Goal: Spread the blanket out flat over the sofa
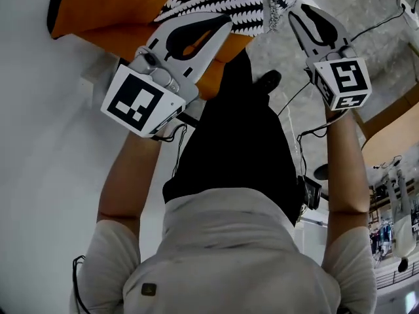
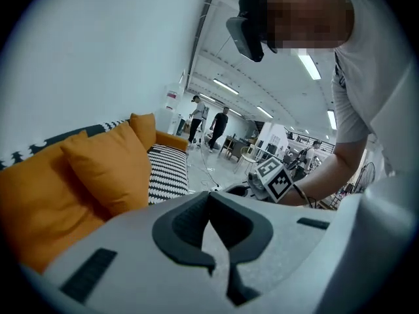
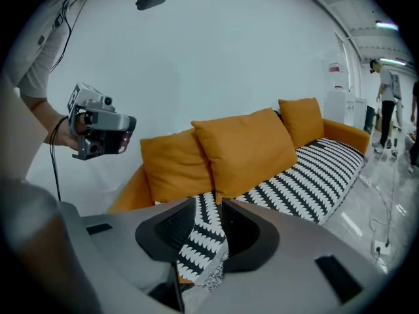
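Right claw [image 3: 209, 207] open around the blanket [image 3: 308, 182] edge; left claw [image 2: 209, 200] closed, empty. Best to regrip both corners, then pull evenly over the sofa [image 3: 344, 135].

A plain white wall [image 3: 216, 57] fills the top of the right gripper view, from 10 to 2 o'clock. An orange sofa [image 3: 340, 135] stands against it, with three orange cushions [image 3: 245, 149] leaning on its back. In the head view the floor [image 1: 373, 12] is grey and speckled at 2 o'clock, and thin black cables [image 1: 386, 19] lie on it. In the left gripper view, long strip lights [image 2: 308, 64] shine on the ceiling at 2 o'clock. Far back, just toward 3 o'clock from the middle, stand chairs and tables [image 2: 243, 152].
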Available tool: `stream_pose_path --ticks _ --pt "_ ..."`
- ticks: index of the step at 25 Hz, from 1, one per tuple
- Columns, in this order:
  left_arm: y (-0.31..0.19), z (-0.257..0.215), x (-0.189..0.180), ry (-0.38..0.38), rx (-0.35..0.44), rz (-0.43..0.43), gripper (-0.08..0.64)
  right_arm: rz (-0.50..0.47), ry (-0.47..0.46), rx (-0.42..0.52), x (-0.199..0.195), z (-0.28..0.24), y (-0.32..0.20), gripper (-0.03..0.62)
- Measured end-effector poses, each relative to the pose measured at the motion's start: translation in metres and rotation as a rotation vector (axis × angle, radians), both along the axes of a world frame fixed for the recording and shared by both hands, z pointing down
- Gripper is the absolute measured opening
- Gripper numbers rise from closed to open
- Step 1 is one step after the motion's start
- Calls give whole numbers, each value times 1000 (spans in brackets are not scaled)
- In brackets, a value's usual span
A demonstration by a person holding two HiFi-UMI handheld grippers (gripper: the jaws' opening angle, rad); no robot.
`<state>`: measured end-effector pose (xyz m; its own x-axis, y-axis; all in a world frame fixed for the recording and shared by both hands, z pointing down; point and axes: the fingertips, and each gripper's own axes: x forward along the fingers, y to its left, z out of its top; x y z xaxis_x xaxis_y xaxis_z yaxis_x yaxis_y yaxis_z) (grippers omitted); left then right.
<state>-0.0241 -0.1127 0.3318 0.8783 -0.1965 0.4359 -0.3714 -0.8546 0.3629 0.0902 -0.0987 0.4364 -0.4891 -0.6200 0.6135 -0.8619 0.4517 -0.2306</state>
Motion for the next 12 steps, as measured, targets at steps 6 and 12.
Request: stream_pose_path --ticks 6,12 --pt "-11 69 -10 -14 -80 -25 9 -96 26 -82 -5 92 -23 164" --pt "-11 139 -23 -72 -152 -18 9 -208 74 -134 -18 190 -45 166"
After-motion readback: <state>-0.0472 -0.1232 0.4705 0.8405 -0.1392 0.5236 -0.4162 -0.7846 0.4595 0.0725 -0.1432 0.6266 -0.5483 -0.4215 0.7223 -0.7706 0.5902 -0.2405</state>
